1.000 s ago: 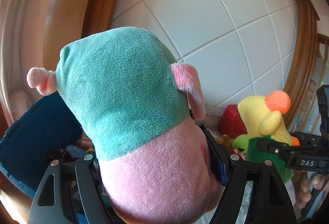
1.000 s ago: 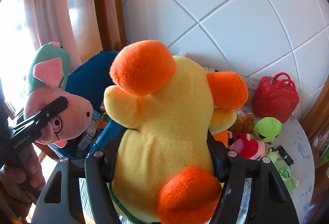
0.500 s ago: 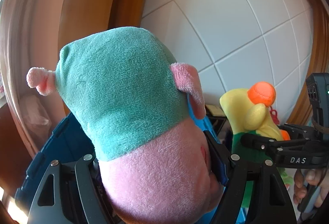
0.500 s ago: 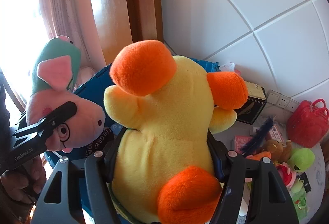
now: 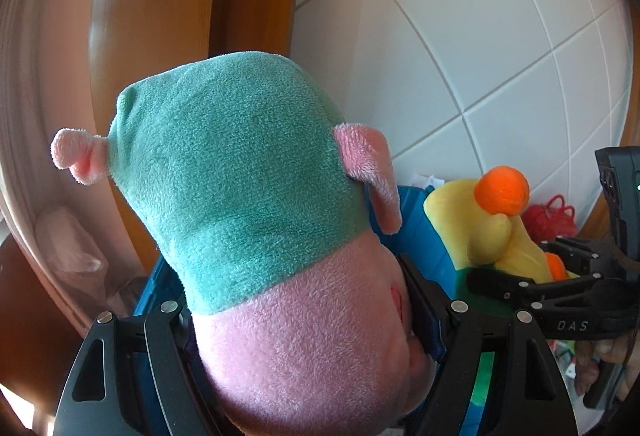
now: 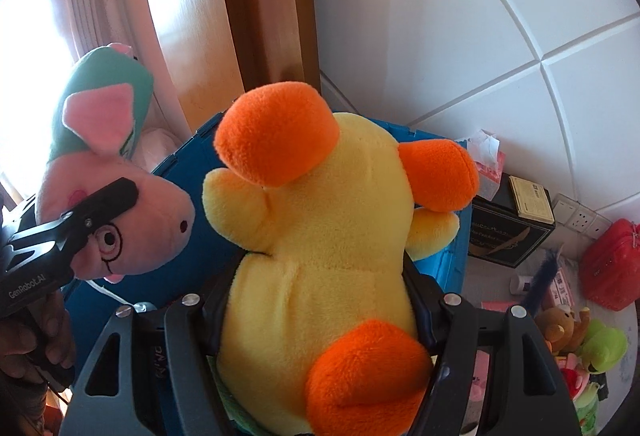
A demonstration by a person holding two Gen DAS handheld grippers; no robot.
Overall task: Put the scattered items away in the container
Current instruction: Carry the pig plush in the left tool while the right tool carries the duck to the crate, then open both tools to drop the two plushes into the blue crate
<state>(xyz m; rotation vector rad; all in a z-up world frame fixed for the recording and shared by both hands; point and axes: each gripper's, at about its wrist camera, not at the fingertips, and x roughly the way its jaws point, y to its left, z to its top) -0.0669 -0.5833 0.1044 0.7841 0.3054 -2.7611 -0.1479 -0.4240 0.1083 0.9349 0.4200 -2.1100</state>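
My left gripper [image 5: 304,320] is shut on a pink pig plush in a green top [image 5: 248,204], gripped at its head, and the plush fills most of the left wrist view. My right gripper [image 6: 316,300] is shut on a yellow duck plush with orange feet [image 6: 320,236]. Both toys hang above the blue fabric container [image 6: 188,164], whose rim shows behind them. In the right wrist view the pig plush [image 6: 120,196] sits at the left in the left gripper's black finger [image 6: 96,208]. The duck plush [image 5: 488,228] shows at the right of the left wrist view.
A round table [image 6: 624,320] at the right carries a red handbag [image 6: 612,268], a black box [image 6: 508,232], a tissue pack [image 6: 488,164], a brown bear [image 6: 560,324] and a green plush [image 6: 604,344]. A wooden frame [image 6: 264,16], curtain and white tiled wall stand behind the container.
Both grippers carried their plush toys leftwards, from over the cluttered table to above the blue container. The wooden frame and curtain now fill more of each view. Both grips held.
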